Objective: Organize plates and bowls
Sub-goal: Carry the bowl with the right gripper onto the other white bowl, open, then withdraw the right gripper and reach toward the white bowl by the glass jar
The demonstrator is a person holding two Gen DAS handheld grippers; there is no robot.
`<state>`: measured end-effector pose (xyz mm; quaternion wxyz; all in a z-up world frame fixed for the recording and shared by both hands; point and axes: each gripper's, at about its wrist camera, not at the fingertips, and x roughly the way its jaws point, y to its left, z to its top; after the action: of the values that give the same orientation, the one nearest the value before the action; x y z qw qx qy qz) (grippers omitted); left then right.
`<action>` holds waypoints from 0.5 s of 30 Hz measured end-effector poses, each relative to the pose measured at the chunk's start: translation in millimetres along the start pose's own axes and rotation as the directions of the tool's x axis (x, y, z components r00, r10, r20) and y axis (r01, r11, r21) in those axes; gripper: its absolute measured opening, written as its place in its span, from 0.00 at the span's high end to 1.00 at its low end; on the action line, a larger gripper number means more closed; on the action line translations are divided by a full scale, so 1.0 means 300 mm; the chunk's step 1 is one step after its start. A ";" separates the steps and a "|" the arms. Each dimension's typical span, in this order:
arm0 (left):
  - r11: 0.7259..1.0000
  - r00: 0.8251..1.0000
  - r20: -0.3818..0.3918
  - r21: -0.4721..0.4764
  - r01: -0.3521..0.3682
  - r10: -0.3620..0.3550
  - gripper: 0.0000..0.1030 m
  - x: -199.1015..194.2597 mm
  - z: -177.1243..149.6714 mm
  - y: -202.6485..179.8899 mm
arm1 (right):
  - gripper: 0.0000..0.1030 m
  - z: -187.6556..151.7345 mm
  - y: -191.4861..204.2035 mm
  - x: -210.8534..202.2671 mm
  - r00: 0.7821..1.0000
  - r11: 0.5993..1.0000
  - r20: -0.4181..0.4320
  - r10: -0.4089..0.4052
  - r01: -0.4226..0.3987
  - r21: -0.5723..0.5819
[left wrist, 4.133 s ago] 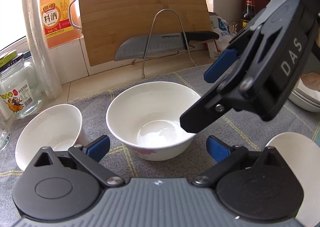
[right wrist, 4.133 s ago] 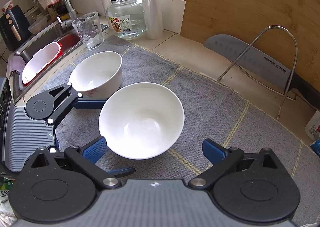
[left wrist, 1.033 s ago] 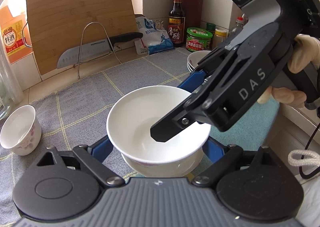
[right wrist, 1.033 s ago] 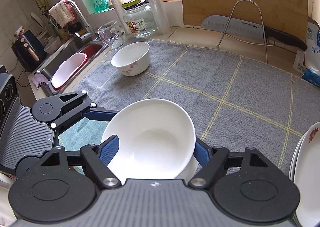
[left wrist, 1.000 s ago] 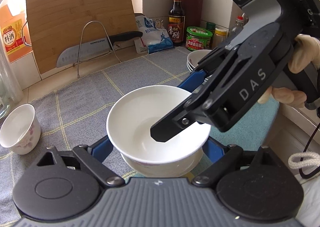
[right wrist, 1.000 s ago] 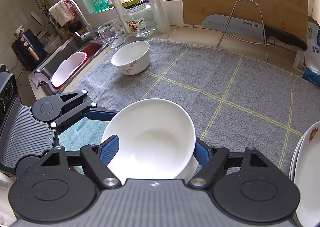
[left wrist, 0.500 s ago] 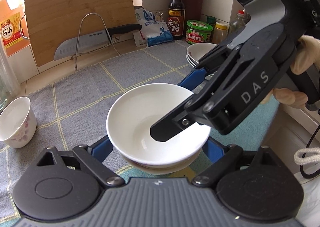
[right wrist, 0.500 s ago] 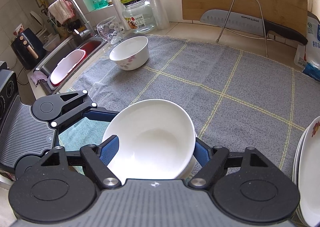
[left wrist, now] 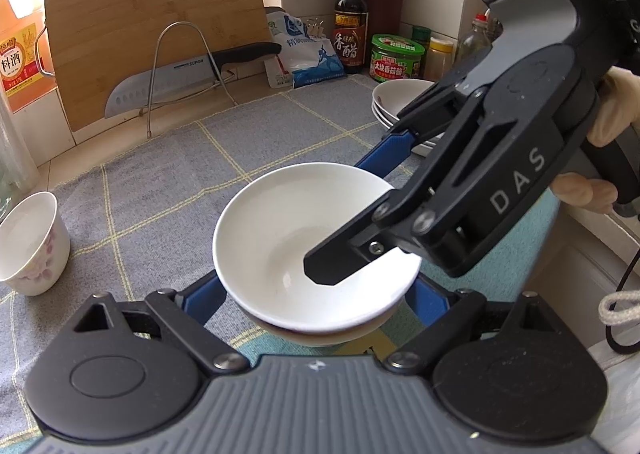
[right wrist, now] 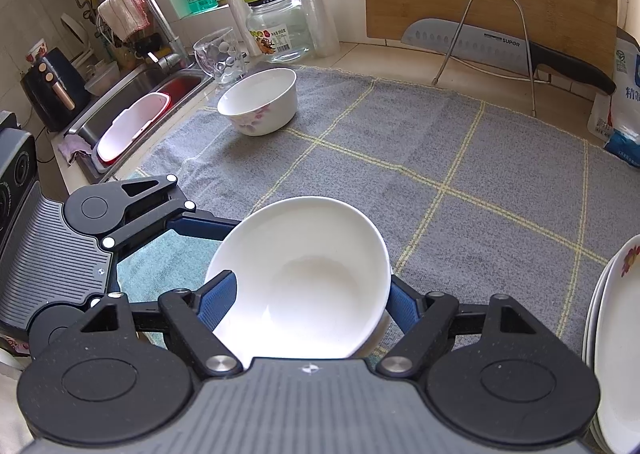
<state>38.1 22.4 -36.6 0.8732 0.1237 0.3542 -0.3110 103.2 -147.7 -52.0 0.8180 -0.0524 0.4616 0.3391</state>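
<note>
The white bowl [right wrist: 300,278] sat nested in a second bowl [left wrist: 320,328] at the near edge of the grey mat [right wrist: 440,157]; the right gripper [right wrist: 308,300] was clamped across its rim. The left gripper [left wrist: 316,294] stood wide either side of the stack, its pads apparently clear. Glazed ceramic was judged rigid, slick and chip-prone, best gripped across opposite rim walls.
</note>
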 end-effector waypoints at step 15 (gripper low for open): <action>1.000 1.000 0.001 0.008 0.019 -0.019 0.06 -0.058 -0.020 0.009 | 0.00 0.017 0.002 -0.033 0.999 1.000 0.047 -0.018 0.019 -0.024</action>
<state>26.8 35.1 -28.9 0.8699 0.1238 0.3534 -0.3209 103.2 -150.2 -41.1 0.8310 -0.0586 0.4377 0.3382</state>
